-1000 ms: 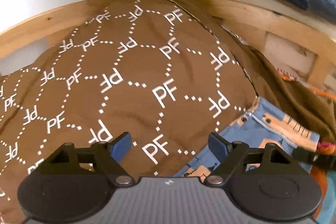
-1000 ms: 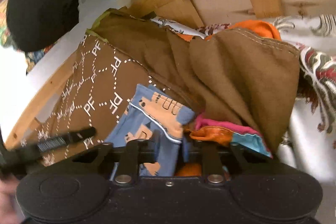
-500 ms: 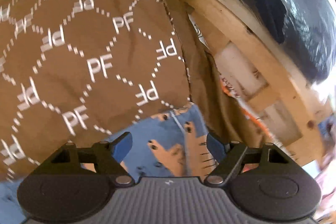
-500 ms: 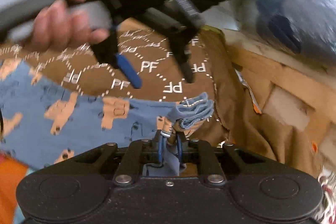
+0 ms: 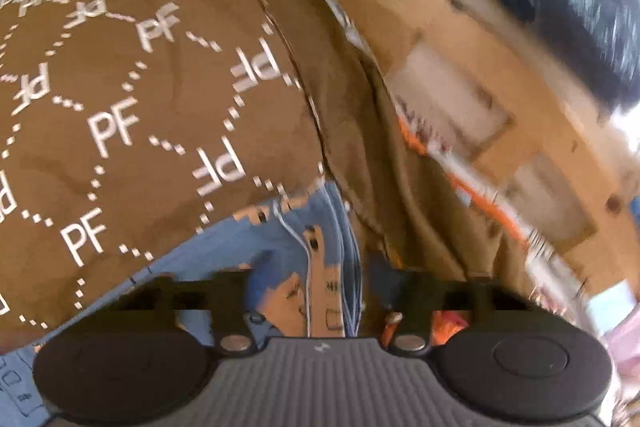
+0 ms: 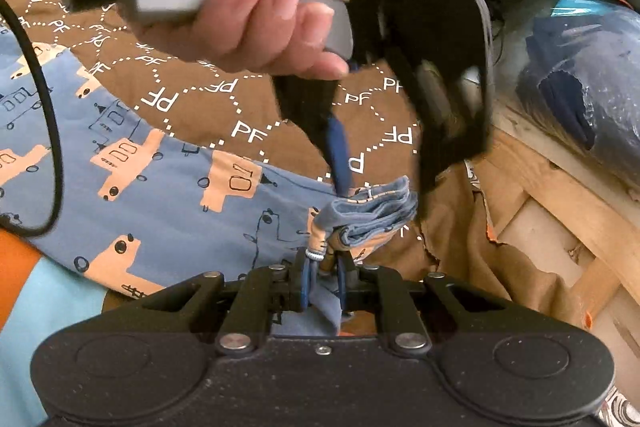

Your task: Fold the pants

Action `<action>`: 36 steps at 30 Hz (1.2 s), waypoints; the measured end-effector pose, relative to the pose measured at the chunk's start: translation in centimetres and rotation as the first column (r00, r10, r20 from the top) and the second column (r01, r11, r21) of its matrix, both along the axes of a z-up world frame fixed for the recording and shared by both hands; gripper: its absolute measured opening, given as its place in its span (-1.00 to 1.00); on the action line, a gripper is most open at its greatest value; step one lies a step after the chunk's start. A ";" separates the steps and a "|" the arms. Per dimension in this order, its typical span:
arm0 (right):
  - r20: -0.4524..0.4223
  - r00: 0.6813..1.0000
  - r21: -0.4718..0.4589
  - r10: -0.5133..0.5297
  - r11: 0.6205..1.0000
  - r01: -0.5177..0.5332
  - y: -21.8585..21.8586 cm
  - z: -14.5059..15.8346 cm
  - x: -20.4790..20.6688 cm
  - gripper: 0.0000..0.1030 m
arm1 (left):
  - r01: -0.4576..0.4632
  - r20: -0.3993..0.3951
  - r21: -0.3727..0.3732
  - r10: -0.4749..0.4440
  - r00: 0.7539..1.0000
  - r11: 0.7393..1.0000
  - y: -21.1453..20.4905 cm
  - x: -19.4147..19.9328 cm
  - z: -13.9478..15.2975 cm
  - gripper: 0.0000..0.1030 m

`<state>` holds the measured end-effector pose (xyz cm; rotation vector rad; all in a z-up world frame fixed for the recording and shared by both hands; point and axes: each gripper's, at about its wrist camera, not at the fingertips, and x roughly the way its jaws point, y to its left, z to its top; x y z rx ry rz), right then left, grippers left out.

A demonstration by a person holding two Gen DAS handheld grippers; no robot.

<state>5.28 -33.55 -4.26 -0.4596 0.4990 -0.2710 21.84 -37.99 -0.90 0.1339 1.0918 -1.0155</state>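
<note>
Pants (image 6: pixel 160 195), blue with orange trucks, lie across a brown blanket (image 5: pixel 132 99). Left gripper (image 5: pixel 308 291) is closing its jaws around the hem without pinching it yet; right gripper (image 6: pixel 322 267) grips a bunched corner. Uneven pulling could skew the fold.

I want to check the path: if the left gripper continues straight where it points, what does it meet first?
Probably the blue printed pants, already between the closing jaws of the left gripper; the brown PF cloth lies beyond. Depth is unclear.
</note>
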 end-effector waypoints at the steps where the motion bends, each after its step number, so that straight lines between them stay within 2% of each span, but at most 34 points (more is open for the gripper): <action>1: 0.001 1.000 0.004 -0.001 1.000 0.001 -0.1 0.0 0.0 -0.72 | 0.004 -0.009 0.012 -0.004 1.000 1.000 -0.3 -0.1 -0.3 -0.45; 3: 0.002 1.000 0.011 -0.008 1.000 0.008 -0.3 0.0 -0.1 -0.71 | -0.006 -0.026 0.004 0.006 1.000 1.000 -0.3 -0.1 -0.6 -0.59; 5: 0.004 1.000 0.020 -0.017 1.000 0.017 -0.4 0.1 -0.1 -0.63 | -0.018 -0.040 -0.009 0.018 0.999 1.000 -0.1 0.0 -0.7 -0.63; 10: 0.011 0.999 0.069 -0.035 0.997 0.035 -1.1 0.5 0.2 -0.40 | -0.047 -0.091 -0.037 0.044 0.995 0.998 1.0 0.9 -1.0 -0.66; 15: 0.048 0.999 0.096 -0.017 0.995 0.012 -1.3 1.0 0.2 -0.40 | -0.068 -0.126 -0.067 0.059 0.990 0.995 1.9 1.3 -1.1 -0.66; 16: 0.051 0.999 0.095 -0.009 0.995 0.005 -1.2 1.1 0.3 -0.44 | -0.075 -0.133 -0.073 0.065 0.989 0.994 2.3 1.4 -1.0 -0.66; 17: 0.054 0.999 0.096 0.002 0.995 -0.007 -1.1 1.1 0.3 -0.61 | -0.084 -0.142 -0.081 0.071 0.987 0.993 2.7 1.6 -1.0 -0.66; 18: 0.054 0.998 0.089 0.010 0.996 -0.015 -0.9 1.2 0.2 -0.69 | -0.094 -0.149 -0.091 0.080 0.986 0.991 3.2 1.7 -1.0 -0.66; 22: 0.078 0.995 0.056 0.062 0.996 -0.066 0.3 1.4 -0.5 -0.76 | -0.145 -0.180 -0.157 0.116 0.977 0.977 6.2 2.0 -0.6 -0.72; 26: 0.101 0.984 0.002 0.149 0.989 -0.150 2.3 2.1 -1.3 -0.77 | -0.245 -0.218 -0.255 0.191 0.957 0.935 11.0 1.7 -0.3 -0.72; 30: 0.106 0.962 -0.001 0.252 0.967 -0.253 4.4 2.8 -1.9 -0.79 | -0.372 -0.246 -0.329 0.302 0.921 0.868 17.4 0.8 -0.4 -0.72; 33: 0.084 0.935 0.011 0.344 0.938 -0.346 5.8 2.9 -2.5 -0.81 | -0.459 -0.269 -0.343 0.383 0.884 0.820 21.4 -0.4 -1.3 -0.72; 36: 0.036 0.906 0.052 0.422 0.904 -0.424 6.9 2.8 -2.6 -0.82 | -0.519 -0.289 -0.334 0.438 0.851 0.787 24.5 -1.3 -2.7 -0.72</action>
